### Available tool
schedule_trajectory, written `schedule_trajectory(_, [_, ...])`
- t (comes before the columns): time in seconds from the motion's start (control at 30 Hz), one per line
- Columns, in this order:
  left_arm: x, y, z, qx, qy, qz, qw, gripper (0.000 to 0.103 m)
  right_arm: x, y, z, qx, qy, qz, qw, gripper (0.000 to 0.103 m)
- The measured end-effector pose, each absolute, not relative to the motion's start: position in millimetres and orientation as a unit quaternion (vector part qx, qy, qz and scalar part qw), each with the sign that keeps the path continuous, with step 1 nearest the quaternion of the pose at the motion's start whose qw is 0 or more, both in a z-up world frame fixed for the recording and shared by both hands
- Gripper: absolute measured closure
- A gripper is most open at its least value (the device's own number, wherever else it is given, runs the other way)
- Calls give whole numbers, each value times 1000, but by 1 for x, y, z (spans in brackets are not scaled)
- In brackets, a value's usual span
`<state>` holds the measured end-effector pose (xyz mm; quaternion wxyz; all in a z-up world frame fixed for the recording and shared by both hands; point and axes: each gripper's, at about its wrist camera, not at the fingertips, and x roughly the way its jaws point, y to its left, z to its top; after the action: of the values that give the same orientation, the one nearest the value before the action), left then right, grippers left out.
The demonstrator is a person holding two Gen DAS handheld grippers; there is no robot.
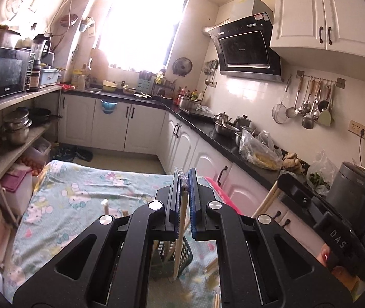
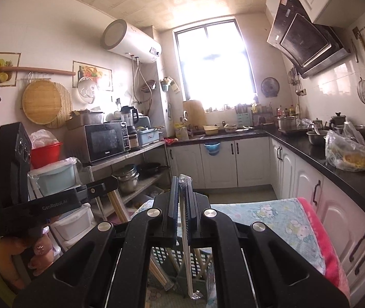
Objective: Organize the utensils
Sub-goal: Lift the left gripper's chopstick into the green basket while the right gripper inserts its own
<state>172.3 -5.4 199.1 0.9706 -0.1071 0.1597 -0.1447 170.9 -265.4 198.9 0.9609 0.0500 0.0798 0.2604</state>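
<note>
While both hand-held grippers (image 1: 185, 179) (image 2: 182, 187) clamp chopsticks (image 1: 181, 231) (image 2: 186, 243), basket (image 1: 185, 254) rim lies below.

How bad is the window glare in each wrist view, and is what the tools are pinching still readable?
Left wrist view: window blown out white, washing the sink corner; the chopstick in the left tool stays sharp. Right wrist view: same glare, fisheye bending the cabinets; the wrapped chopsticks in the right tool are clear.

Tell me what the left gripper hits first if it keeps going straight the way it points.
Probably nothing close: the left gripper, shut on a chopstick, points over the table toward the far cabinets. Depth is unclear.
</note>
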Motion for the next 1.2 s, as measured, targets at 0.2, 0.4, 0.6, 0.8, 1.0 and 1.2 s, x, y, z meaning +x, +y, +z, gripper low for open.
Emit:
schedule_trajectory(0.2, [185, 2, 207, -105, 154, -133, 973, 100, 191, -252, 204, 45, 87, 264, 959, 98])
schedule_trajectory(0.4, [207, 10, 202, -111, 168, -129, 971, 100, 207, -242, 206, 40, 94, 268, 958, 98])
schedule_trajectory(0.6, [224, 16, 192, -118, 180, -122, 969, 100, 220, -233, 206, 32, 100, 275, 956, 98])
schedule_trajectory(0.8, [238, 17, 179, -122, 195, -121, 966, 100, 231, -231, 205, 36, 101, 280, 954, 98])
schedule_trajectory(1.0, [248, 18, 167, -126, 206, -121, 963, 100, 239, -229, 199, 32, 111, 281, 953, 98])
schedule_trajectory(1.2, [254, 19, 154, -125, 210, -120, 962, 100, 249, -220, 185, 31, 130, 276, 952, 98])
